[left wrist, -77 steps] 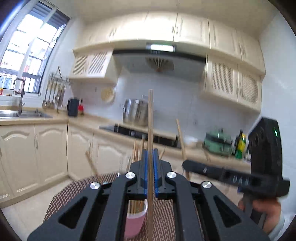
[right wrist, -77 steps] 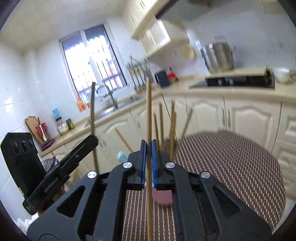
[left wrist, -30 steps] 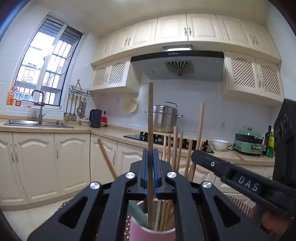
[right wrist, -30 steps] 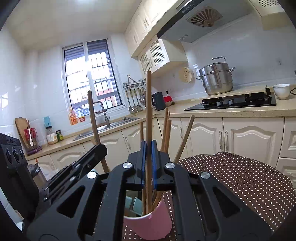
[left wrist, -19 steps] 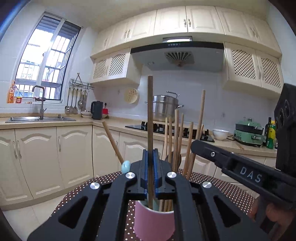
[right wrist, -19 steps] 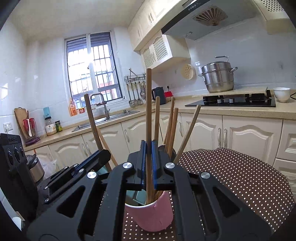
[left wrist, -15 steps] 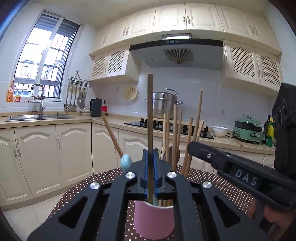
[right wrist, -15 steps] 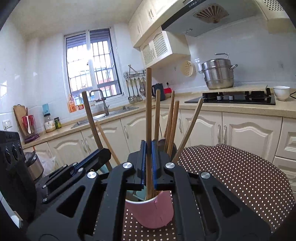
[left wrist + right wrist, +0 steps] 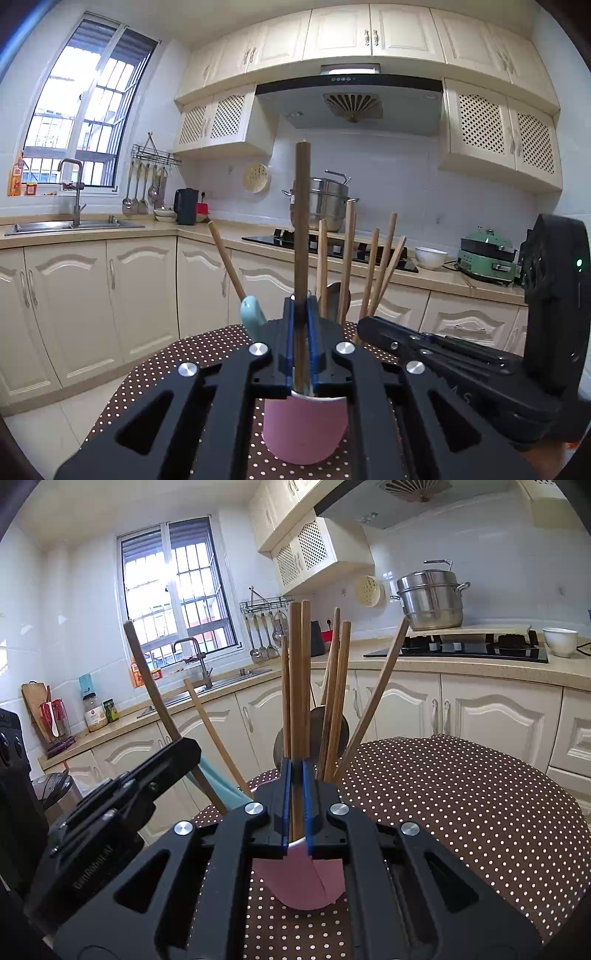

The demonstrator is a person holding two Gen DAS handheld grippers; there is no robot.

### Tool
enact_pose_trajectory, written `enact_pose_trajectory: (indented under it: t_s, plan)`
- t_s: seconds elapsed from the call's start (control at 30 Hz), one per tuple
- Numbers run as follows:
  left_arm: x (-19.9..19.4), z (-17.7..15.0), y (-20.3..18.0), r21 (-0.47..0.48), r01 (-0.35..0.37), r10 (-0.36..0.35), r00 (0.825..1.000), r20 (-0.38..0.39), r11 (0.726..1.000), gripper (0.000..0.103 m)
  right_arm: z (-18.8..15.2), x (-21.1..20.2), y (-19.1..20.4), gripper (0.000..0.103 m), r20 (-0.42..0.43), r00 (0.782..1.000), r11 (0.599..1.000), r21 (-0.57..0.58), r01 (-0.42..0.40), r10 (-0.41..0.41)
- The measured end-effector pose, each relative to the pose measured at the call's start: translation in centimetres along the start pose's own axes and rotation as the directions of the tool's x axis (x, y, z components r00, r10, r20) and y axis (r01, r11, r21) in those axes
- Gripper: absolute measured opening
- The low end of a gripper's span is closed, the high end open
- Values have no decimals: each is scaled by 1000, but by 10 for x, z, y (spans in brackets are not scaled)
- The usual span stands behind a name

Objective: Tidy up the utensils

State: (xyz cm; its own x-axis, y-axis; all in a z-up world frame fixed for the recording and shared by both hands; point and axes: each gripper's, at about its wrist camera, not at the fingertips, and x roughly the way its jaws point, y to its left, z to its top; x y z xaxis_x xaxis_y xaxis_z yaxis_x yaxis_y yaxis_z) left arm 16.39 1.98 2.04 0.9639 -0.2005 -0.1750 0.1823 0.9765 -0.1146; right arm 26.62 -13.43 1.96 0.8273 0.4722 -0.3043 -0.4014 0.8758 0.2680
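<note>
1. The pink cup (image 9: 304, 424) stood on the brown dotted table cover (image 9: 177, 363), just beyond both grippers and holding a cluster of wooden chopsticks (image 9: 347, 258)
2. The left gripper (image 9: 302, 334) had its blue pads on either side of a dark wooden chopstick (image 9: 302, 221) that stood upright with its lower end inside the cup; its jaws had just been opening slightly, and contact could not be confirmed
3. The right gripper (image 9: 296, 801) was clamped on a light wooden chopstick (image 9: 295, 672), also upright, its lower end reaching into the cup
4. Compared with the earliest frames, both chopsticks had been carried from above the table down into the cup, and the cup now sat lower and fuller in each view
5. The left wrist view alone showed the range hood (image 9: 349, 99), a green cooker (image 9: 485, 258) on the counter and the body of the right gripper at the right edge
6. The right wrist view alone showed the seam on the cup's wall, a dark spoon bowl (image 9: 332, 731) behind the sticks and the broad spread of the table cover to the right
7. Both views showed a pale blue utensil (image 9: 253, 314) leaning out at the cup's left side and the steel steamer pot (image 9: 430, 594) on the hob
</note>
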Motion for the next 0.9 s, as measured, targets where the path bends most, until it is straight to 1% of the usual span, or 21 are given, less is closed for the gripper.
enact_pose_trajectory:
  t_s: [0.03,0.07,0.13,0.2,0.27,0.3,0.37,0.47,0.53,0.57,0.6,0.63,0.77,0.83,0.9]
  plan:
    - [-2,0,1,-5,4,-4,1000,4,1000,19,0,-1,0,6,0,1000,1000,1,0,0]
    - [-5,1,2,-12,0,0,1000,9,1000,31,0,-1,0,6,-1,1000,1000,2,2,-2]
    - [-9,3,3,-24,1,-1,1000,14,1000,39,0,-3,1,6,-3,1000,1000,4,4,-4]
    - [-14,5,2,-26,-2,2,1000,12,1000,44,0,-5,2,7,-6,1000,1000,6,4,-4]
    - [-19,6,0,-11,-24,24,1000,8,1000,57,0,-8,5,7,-13,1000,1000,11,1,-1]
    - [-22,7,-1,5,-47,47,999,7,999,58,0,-10,7,7,-13,1000,1000,10,14,-13]
    - [-27,9,-4,25,-63,63,998,4,998,65,1,-13,9,7,-15,999,1000,7,29,-29]
    - [-41,13,-5,40,-94,94,996,1,995,68,2,-20,11,9,-11,999,999,7,40,-40]
    - [-49,17,-4,49,-118,118,993,-3,992,69,4,-27,14,17,-1,999,999,0,45,-45]
    - [-54,21,-3,54,-139,140,990,-8,989,69,4,-31,16,31,0,999,999,0,45,-45]
    - [-56,23,-2,56,-150,151,989,-10,987,69,4,-34,17,49,2,999,999,2,47,-47]
    - [-61,26,0,57,-162,164,986,-18,985,69,5,-38,18,52,10,999,999,7,53,-54]
    - [-76,36,9,44,-183,185,982,-47,982,69,6,-53,22,52,24,998,998,20,56,-56]
    - [-84,40,12,36,-183,185,981,-61,982,69,7,-61,26,56,26,997,997,18,72,-72]
    - [-92,44,14,30,-185,187,980,-66,982,73,8,-72,31,59,31,996,996,22,84,-84]
